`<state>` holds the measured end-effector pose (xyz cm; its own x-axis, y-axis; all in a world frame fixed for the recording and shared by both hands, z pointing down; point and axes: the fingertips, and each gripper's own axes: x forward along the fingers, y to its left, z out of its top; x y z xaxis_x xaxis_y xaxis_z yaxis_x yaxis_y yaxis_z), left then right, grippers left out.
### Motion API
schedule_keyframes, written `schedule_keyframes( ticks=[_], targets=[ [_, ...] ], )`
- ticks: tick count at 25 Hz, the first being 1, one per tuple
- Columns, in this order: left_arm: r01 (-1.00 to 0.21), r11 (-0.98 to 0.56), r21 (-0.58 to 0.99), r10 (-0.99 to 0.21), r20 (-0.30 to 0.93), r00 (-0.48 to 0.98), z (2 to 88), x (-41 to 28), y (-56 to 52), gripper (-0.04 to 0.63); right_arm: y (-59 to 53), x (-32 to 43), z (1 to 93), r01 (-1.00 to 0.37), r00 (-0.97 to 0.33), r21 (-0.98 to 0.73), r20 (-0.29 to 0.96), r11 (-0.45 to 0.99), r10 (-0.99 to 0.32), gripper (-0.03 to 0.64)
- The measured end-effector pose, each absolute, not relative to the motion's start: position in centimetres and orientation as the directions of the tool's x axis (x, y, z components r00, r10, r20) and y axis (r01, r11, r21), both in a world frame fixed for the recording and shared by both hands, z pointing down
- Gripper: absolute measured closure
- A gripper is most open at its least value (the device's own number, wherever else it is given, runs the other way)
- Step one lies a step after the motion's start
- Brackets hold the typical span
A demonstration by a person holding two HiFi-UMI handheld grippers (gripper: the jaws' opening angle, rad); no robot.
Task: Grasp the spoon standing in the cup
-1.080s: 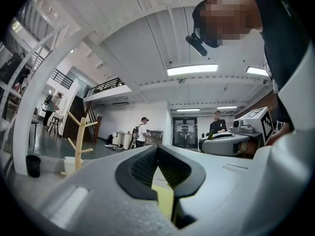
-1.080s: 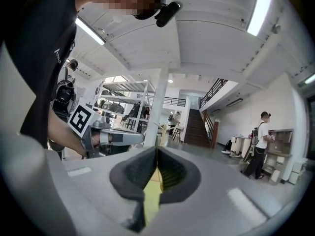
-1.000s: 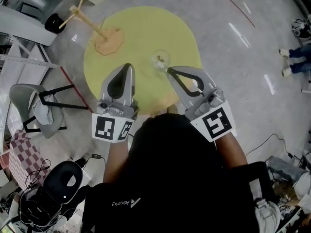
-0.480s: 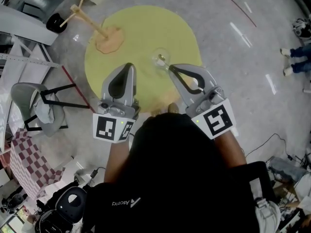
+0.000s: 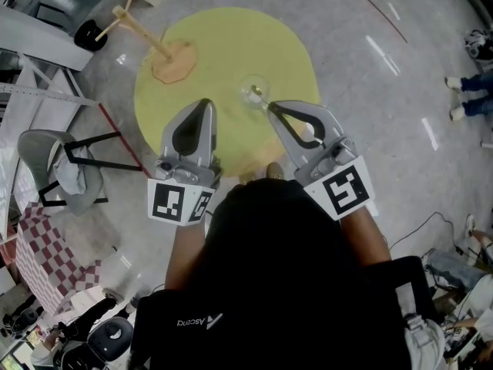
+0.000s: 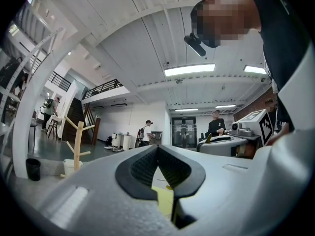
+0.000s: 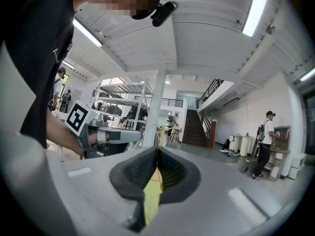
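- A round yellow table [image 5: 231,37] stands on a grey polished floor in a big hall, and a grey chair [image 5: 42,156] is at its left
- On the far left part of the table, a wooden mug tree [image 5: 146,35] stands on an orange mat [image 5: 173,64]
- The left gripper [image 5: 203,105] hovers above the table with its jaws pressed together on nothing, apart from the cup
- The glass cup [image 5: 254,92] is near the middle of the table; it looks fragile and easy to tip
- The spoon [image 7: 159,135] seems thin, light and stiff, maybe slippery; the best hold is high on the handle, above the rim
- The right gripper [image 5: 269,108] is at the near rim of the cup with its jaws closed; the yellowish handle rises straight from their tips, so I judge it is pinched there
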<state>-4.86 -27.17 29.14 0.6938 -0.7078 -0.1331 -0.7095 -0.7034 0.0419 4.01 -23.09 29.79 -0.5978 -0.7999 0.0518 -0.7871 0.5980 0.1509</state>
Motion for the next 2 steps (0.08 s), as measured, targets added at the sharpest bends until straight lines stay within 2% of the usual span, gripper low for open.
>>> schedule_keyframes(
  ticks=[2],
  targets=[
    [-0.709,-0.704,0.042,-0.707,-0.132,0.694,29.26,-4.82,-27.13,0.584,-23.03,3.98,29.88,-0.787,-0.598,0.149,0.052,0.599,-0.8,0.612]
  ],
)
